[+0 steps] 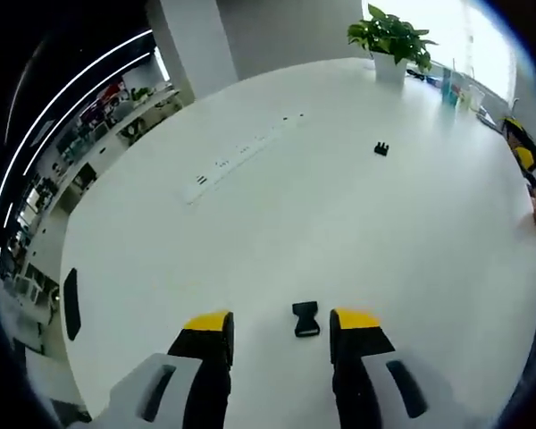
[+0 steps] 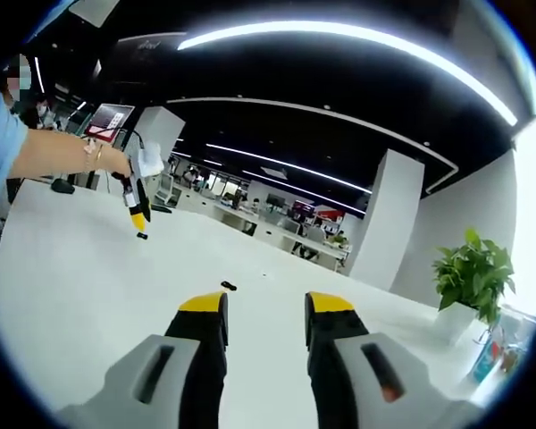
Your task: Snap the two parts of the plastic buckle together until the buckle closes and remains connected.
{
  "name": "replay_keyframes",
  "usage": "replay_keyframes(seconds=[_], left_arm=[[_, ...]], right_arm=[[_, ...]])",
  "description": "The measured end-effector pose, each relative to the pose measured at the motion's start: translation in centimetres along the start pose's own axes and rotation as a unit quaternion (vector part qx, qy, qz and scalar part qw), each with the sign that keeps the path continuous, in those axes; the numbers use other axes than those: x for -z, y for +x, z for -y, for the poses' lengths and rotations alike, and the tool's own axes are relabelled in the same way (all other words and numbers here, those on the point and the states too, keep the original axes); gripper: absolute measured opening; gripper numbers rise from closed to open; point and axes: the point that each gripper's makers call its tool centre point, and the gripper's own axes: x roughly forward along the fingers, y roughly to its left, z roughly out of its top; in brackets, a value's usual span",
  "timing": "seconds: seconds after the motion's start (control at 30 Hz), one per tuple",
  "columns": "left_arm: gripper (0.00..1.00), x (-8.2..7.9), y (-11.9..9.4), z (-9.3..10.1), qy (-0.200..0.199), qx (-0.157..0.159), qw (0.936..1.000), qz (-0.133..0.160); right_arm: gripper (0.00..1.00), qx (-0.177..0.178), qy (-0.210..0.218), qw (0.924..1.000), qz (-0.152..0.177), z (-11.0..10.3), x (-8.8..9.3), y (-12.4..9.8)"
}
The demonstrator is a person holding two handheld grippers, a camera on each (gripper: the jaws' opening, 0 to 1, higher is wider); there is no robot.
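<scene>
Two black buckle parts lie loose and well apart on the white bench (image 1: 277,232). In the left gripper view, one buckle half (image 1: 305,319) sits on the bench between the yellow-tipped jaws of the left tool (image 1: 280,323), which stand apart and touch nothing. The other buckle half (image 1: 381,148) rests much farther across the bench, toward the edge where a potted plant (image 1: 392,40) stands. In the right gripper view, the right tool (image 2: 266,313) has its jaws apart and empty too, and is held above the bench; a small dark piece (image 2: 229,286) lies ahead of it, probably one of the buckle parts, though it is too small to tell. The left tool appears there as well, tips pointing down at the bench.

Nothing is joined yet, so each half must first be picked up. The near half is small and flat; closing on it off-centre could flick it away or tilt it in the jaws, and a tilted half would not line up with its mate. Pressing the parts together at a slant could jam the prongs or give a false catch that springs open again. A knocked piece might also slide toward the bench edge.

No brand, label or writing can be read.
</scene>
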Motion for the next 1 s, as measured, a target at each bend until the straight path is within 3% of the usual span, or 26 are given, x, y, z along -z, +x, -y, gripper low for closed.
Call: replay_keyframes(seconds=[0.53, 0.87, 1.0], left_arm=[[0.35, 0.7, 1.7, -0.4, -0.017, 0.017, 0.9984, -0.052], [0.32, 1.0, 1.8, 0.3, -0.062, 0.043, 0.9955, -0.058], [0.3, 1.5, 1.7, 1.4, -0.074, 0.048, 0.9942, -0.061]], right_arm=[[0.35, -0.002, 0.0, 1.0, 0.001, -0.1, 0.0, 0.0], [0.35, -0.004, -0.001, 1.0, 0.003, -0.1, -0.1, 0.0], [0.34, -0.006, -0.002, 1.0, 0.002, -0.2, 0.0, 0.1]])
